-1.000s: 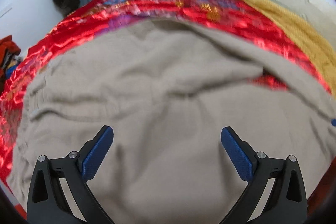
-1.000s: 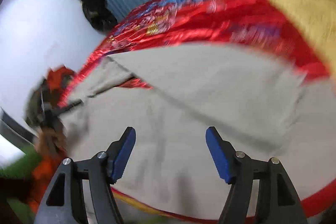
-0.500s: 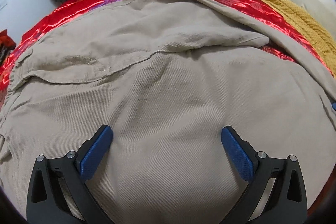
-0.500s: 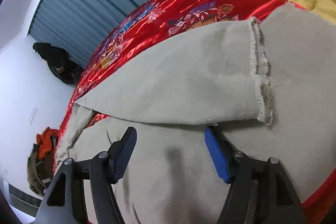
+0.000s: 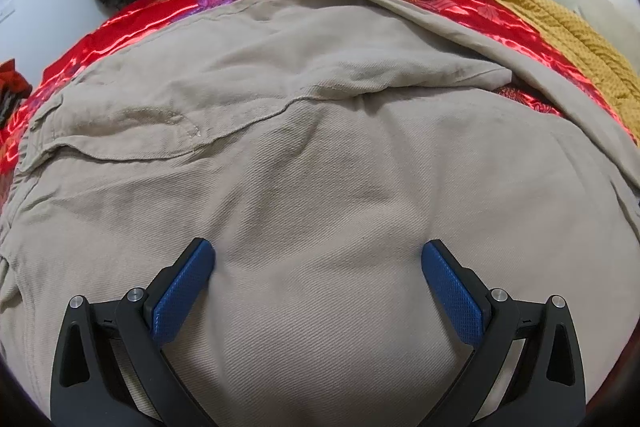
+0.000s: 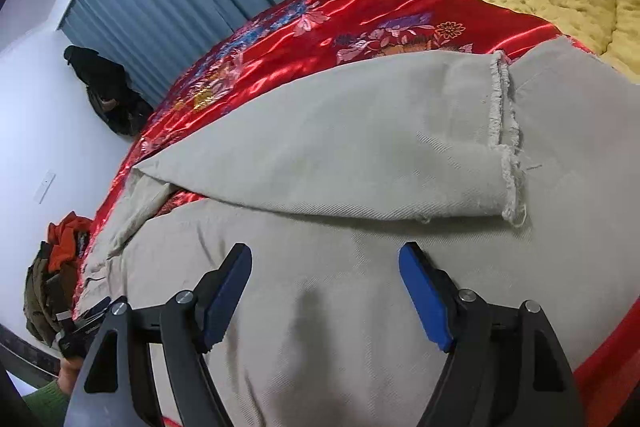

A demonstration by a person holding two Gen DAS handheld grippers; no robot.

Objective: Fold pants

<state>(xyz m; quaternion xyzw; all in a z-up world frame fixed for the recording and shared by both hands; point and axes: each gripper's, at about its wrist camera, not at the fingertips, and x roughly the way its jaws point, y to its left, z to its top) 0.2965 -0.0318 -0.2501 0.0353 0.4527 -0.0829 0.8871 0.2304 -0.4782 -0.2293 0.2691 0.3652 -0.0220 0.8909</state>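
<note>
Beige pants (image 5: 320,155) spread beneath left gripper (image 5: 319,259); tips perhaps touching.

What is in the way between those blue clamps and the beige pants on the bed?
Nothing visible. The left gripper is open directly over bare beige pants. The right gripper, its jaws opening with nothing between them, is likewise over bare cloth, below the frayed hem.
</note>
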